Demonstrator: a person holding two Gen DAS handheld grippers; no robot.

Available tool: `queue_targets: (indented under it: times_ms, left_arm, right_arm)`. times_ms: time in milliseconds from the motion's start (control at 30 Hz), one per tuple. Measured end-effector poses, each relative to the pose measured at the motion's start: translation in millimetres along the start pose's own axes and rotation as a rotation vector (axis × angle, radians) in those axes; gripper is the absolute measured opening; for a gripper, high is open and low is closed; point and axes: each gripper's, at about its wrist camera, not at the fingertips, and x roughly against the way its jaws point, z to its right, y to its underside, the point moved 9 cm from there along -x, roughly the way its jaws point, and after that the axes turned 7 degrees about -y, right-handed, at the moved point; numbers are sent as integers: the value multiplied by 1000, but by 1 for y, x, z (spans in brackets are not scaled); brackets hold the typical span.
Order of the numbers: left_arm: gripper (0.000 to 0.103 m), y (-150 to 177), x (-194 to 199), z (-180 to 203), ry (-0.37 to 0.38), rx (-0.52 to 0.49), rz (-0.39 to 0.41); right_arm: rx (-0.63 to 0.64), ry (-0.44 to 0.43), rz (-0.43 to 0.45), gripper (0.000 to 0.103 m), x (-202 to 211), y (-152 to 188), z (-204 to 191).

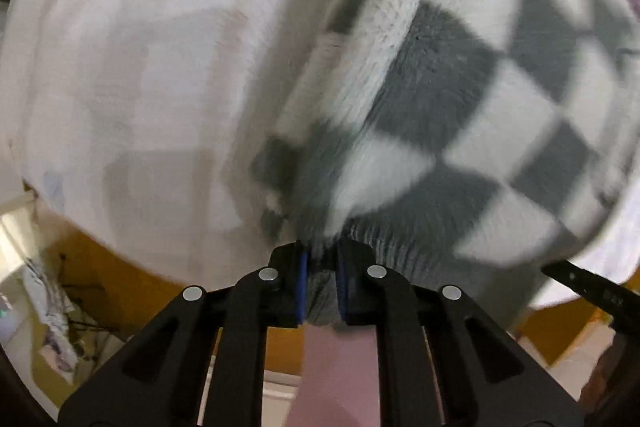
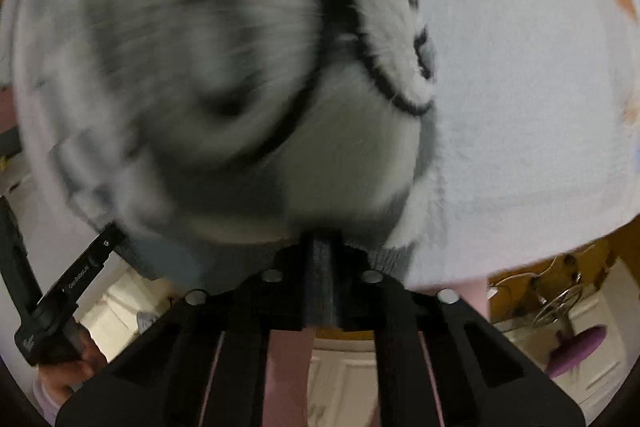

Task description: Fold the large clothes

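Left gripper fingers pinch ribbed grey hem of checkered fuzzy sweater. Right gripper fingers pinch same hem. Sweater lies on white sheet; frames blurred.

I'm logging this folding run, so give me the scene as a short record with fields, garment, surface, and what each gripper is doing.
garment: grey-and-white checkered sweater, fuzzy, with a round fluffy patch on it
surface: white sheet under the sweater
left gripper: shut on the sweater's grey ribbed edge
right gripper: shut on the ribbed edge too
image quality: motion blur in both views
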Motion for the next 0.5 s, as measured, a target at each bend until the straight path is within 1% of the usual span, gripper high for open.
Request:
queue_targets:
  times_ms: [33,67,100,167,200,233,267,300,400,433,467,500]
  left_arm:
    - [13,-3,-1,3,-17,-11,11]
    - [13,-2,1,3,-16,-14,7]
    - [15,0,5,2,-7,-30,6]
    - [34,4,16,-3,-14,-92,0]
    - [36,5,26,-8,-9,-114,-8]
    - [38,4,35,-10,5,-122,-12]
    - [40,3,50,-11,21,-132,-14]
    - [41,2,59,-11,14,-144,-14]
    - [41,-1,90,0,-45,-226,42]
    - [41,-1,96,3,-74,-255,49]
    - [45,-2,98,6,-126,-290,49]
    - [46,-3,97,3,-171,-305,52]
  right_arm:
    - [-17,-21,17,2,-6,-5,1]
    - [-55,-31,29,2,-6,-5,3]
    - [-72,-28,32,2,-1,-2,2]
    - [-30,-10,15,2,11,5,-4]
    - [-11,-10,4,3,20,7,-7]
    - [-3,-27,7,6,32,8,-11]
    - [5,-64,23,7,50,6,-18]
    - [20,-90,49,7,68,2,-24]
    - [95,-119,170,8,131,-24,-42]
    - [110,-128,185,8,142,-31,-46]
    - [128,-148,206,8,156,-44,-53]
    - [140,-169,224,8,165,-56,-60]
